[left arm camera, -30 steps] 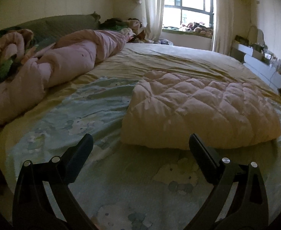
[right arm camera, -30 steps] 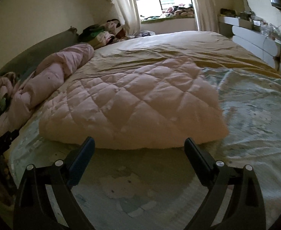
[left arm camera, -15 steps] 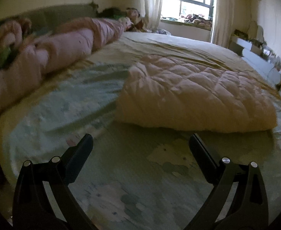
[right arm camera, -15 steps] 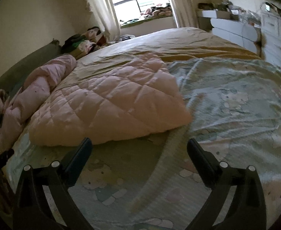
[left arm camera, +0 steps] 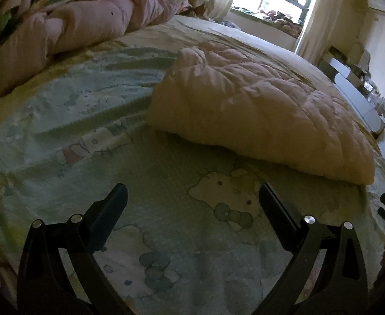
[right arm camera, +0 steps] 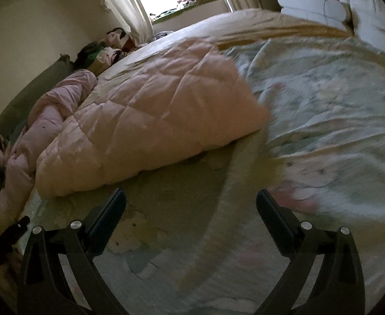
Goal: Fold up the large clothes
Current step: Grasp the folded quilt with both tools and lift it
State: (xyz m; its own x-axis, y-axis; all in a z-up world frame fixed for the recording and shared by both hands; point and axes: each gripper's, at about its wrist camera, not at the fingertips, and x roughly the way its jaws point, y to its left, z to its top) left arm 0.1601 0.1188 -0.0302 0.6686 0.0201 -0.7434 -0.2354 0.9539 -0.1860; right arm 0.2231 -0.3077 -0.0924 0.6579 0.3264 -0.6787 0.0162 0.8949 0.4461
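A folded pale pink quilted garment (left arm camera: 258,105) lies on the bed; it also shows in the right wrist view (right arm camera: 153,120). My left gripper (left arm camera: 192,199) is open and empty, over the patterned bed sheet (left arm camera: 113,157), short of the garment's near left part. My right gripper (right arm camera: 191,202) is open and empty, over the sheet (right arm camera: 323,131) beside the garment's near right corner. Neither gripper touches the garment.
A rolled pink duvet (left arm camera: 82,26) lies along the bed's left side, also seen in the right wrist view (right arm camera: 50,120). A pile of clothes (right arm camera: 105,50) sits by the curtain and window. White furniture (left arm camera: 355,97) stands to the right of the bed.
Both grippers have pulled back and tilted; the left view has swung so the garment sits to the right, the right view so it sits to the left. Both stay open.
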